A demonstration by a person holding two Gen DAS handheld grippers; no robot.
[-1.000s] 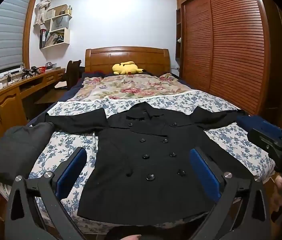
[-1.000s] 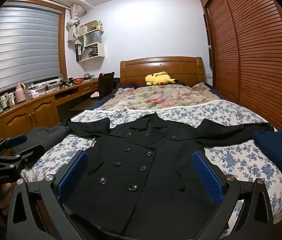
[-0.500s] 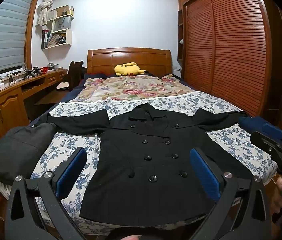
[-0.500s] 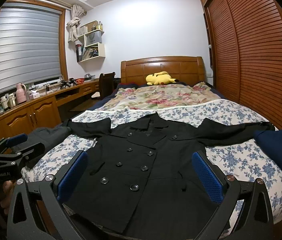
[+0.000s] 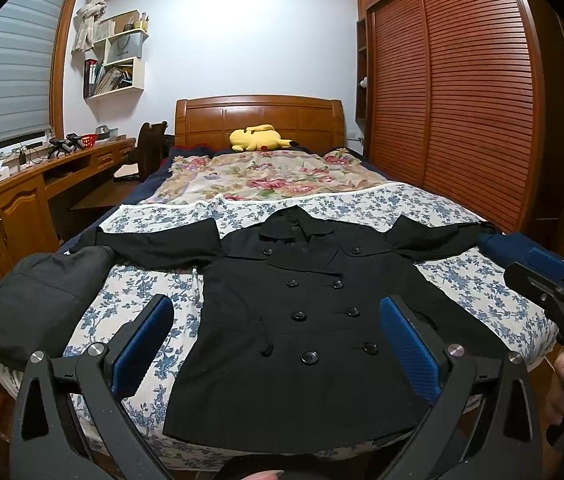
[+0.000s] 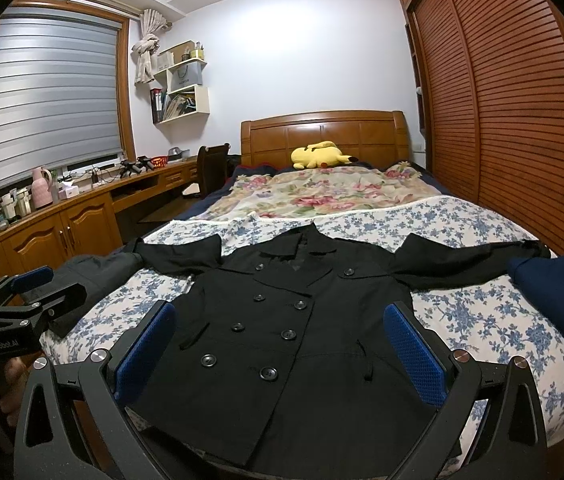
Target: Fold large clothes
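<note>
A black double-breasted coat point(image 5: 302, 320) point(image 6: 282, 320) lies flat and face up on the foot of the bed, both sleeves spread out to the sides, collar toward the headboard. My left gripper point(image 5: 275, 344) hovers open above the coat's hem with nothing between its blue pads. My right gripper point(image 6: 277, 344) is also open and empty, held above the hem a little further right. The right gripper also shows at the right edge of the left wrist view, and the left gripper at the left edge of the right wrist view.
A folded dark grey garment point(image 5: 37, 300) rests on the bed's left corner and a folded navy garment point(image 6: 558, 300) on the right side. A yellow plush toy point(image 5: 259, 142) lies by the headboard. A wooden desk point(image 6: 61, 220) runs along the left, a slatted wardrobe point(image 5: 462, 100) along the right.
Both grippers have drawn back and tilted up slightly, so the coat sits a little lower and further off in both views. Both stay open; the coat has not moved.
</note>
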